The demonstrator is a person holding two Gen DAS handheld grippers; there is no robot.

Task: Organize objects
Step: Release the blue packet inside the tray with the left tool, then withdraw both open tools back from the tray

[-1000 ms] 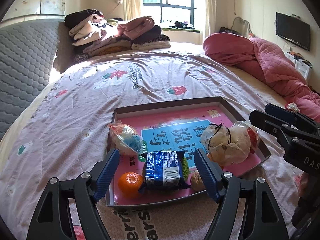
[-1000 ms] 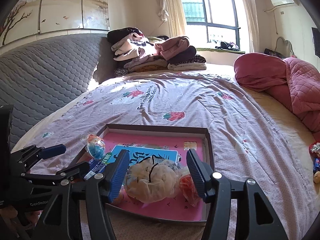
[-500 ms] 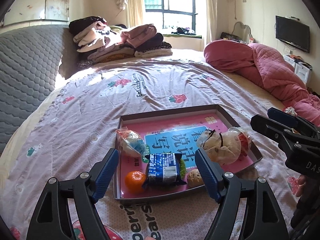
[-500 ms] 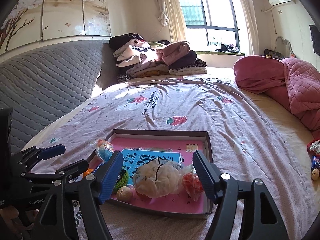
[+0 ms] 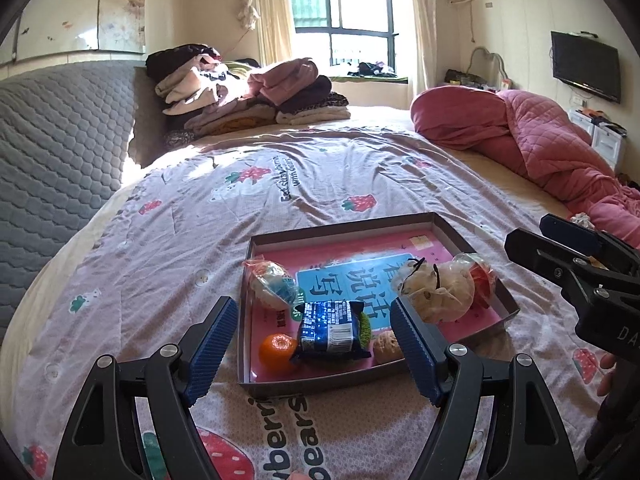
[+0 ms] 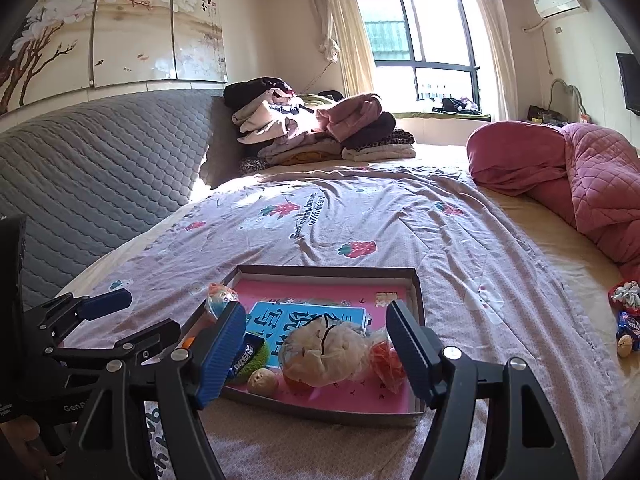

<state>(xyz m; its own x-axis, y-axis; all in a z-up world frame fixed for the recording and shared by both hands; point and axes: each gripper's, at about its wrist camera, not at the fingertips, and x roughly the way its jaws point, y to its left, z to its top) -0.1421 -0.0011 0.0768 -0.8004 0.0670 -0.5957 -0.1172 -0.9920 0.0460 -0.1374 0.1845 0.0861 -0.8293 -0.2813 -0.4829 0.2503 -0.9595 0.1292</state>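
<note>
Currently both grippers spread wide, nothing between the pads. Right gripper (image 6: 318, 354) has just been opening; tied plastic bag (image 6: 326, 354) lies free in the tray (image 6: 328, 270) on the bed (image 6: 400, 216). Left gripper (image 5: 312, 346) hovers off the tray's near edge. Blue snack pack (image 5: 330, 330) centre-front, orange (image 5: 277, 346) at its 9 o'clock, bag at 2 o'clock.
</note>
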